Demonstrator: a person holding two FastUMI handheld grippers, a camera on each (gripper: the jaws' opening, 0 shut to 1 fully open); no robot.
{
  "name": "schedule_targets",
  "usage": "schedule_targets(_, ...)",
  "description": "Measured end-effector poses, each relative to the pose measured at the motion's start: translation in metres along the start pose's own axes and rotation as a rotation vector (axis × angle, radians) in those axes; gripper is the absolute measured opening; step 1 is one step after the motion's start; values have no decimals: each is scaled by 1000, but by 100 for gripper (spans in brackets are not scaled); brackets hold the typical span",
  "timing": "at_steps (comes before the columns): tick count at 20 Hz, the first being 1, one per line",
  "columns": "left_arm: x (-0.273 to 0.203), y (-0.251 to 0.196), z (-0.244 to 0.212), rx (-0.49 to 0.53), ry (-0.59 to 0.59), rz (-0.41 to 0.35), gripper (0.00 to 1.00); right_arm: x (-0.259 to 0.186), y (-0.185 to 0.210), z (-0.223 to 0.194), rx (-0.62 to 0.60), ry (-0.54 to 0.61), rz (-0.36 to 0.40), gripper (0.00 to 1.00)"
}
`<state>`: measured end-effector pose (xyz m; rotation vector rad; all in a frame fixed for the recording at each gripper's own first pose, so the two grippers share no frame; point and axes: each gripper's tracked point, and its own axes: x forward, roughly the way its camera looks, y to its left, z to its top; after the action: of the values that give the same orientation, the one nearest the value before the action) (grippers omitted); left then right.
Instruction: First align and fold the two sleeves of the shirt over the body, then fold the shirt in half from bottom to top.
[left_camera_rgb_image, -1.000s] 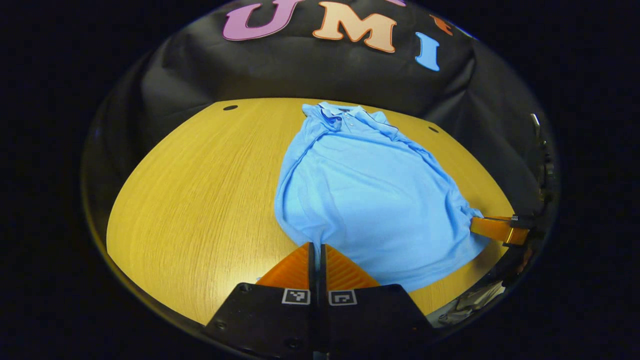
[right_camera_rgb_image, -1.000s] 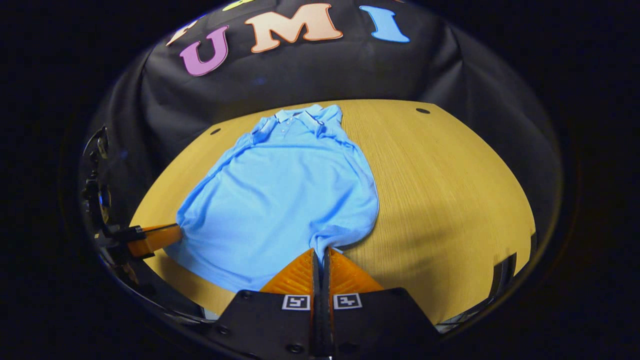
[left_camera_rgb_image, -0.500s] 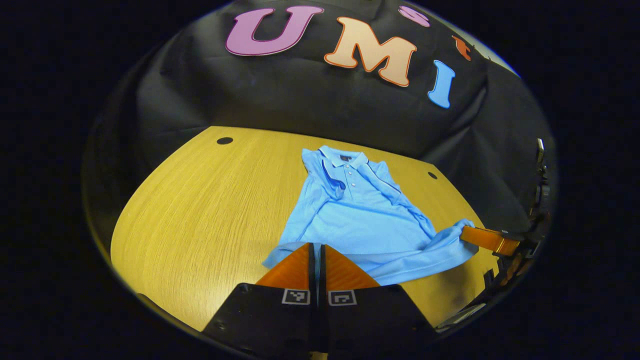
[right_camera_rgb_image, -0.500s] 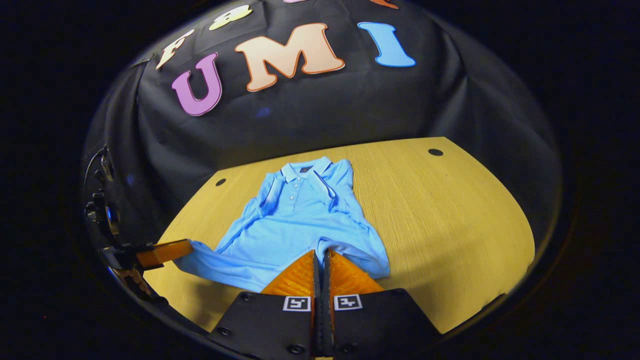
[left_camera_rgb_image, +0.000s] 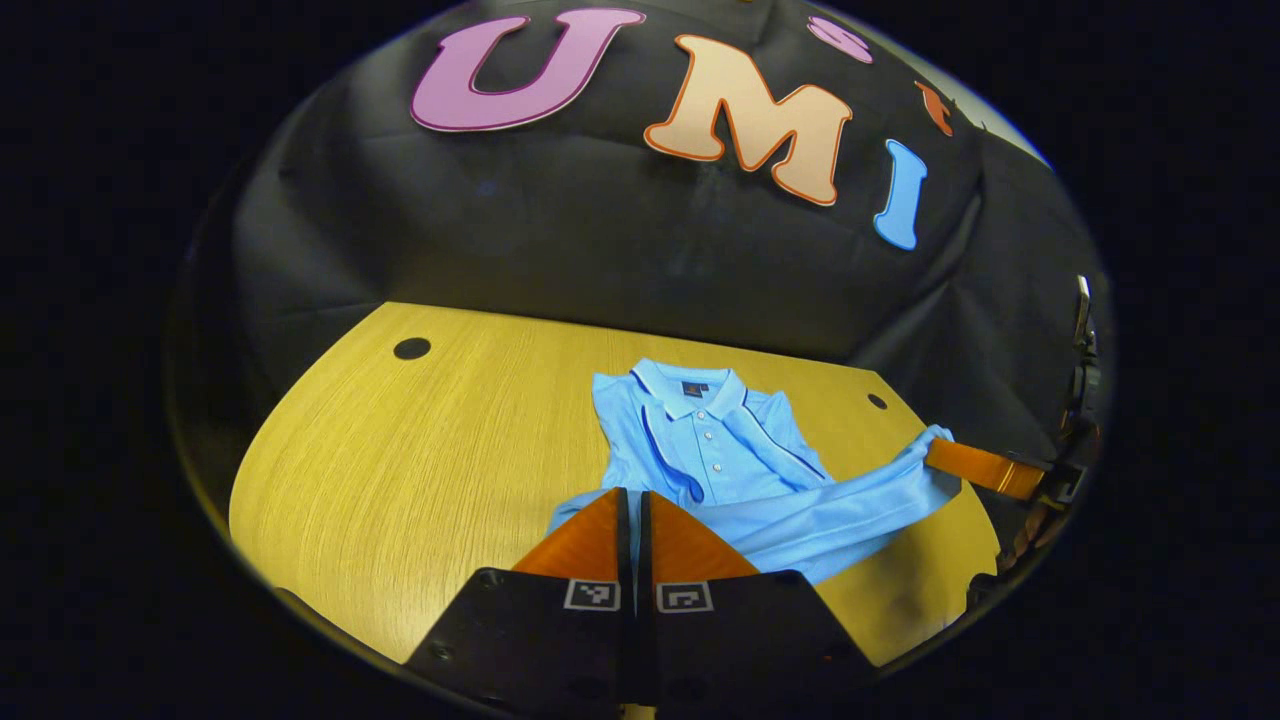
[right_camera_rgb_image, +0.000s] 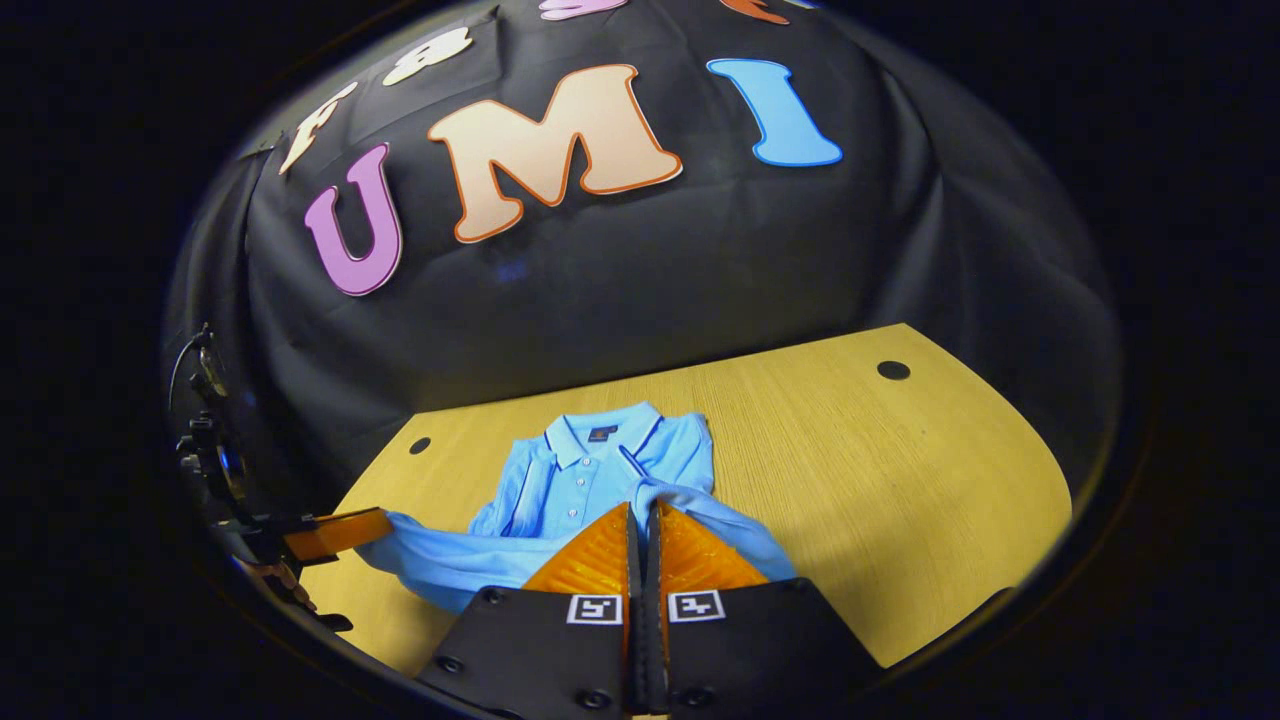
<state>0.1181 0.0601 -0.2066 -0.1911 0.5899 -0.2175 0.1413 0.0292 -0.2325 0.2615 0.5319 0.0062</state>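
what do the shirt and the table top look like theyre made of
Shirt: soft matte knit, probably cotton polo fabric; it drapes and creases between the grippers, and has a buttoned collar. Table: wood or wood-look laminate with a smooth satin finish; fine straight grain lines, faint sheen.

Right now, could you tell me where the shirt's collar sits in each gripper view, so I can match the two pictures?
Left gripper view: the collar lies just right of centre, beyond the closed fingers, at the shirt's far end.
Right gripper view: the collar lies just left of centre, above the fingers.
Shared landmark: the dark hole in the table, to the collar's left in both views.
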Motion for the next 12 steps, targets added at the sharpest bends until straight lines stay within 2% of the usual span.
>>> schedule_targets(7, 77, 17, 42, -7, -28, -10, 0, 87, -3, 32, 2, -37, -30, 2)
schedule_targets(12, 136, 31, 54, 31, -24, 2, 0, 155, -22, 29, 14, -13, -91, 2)
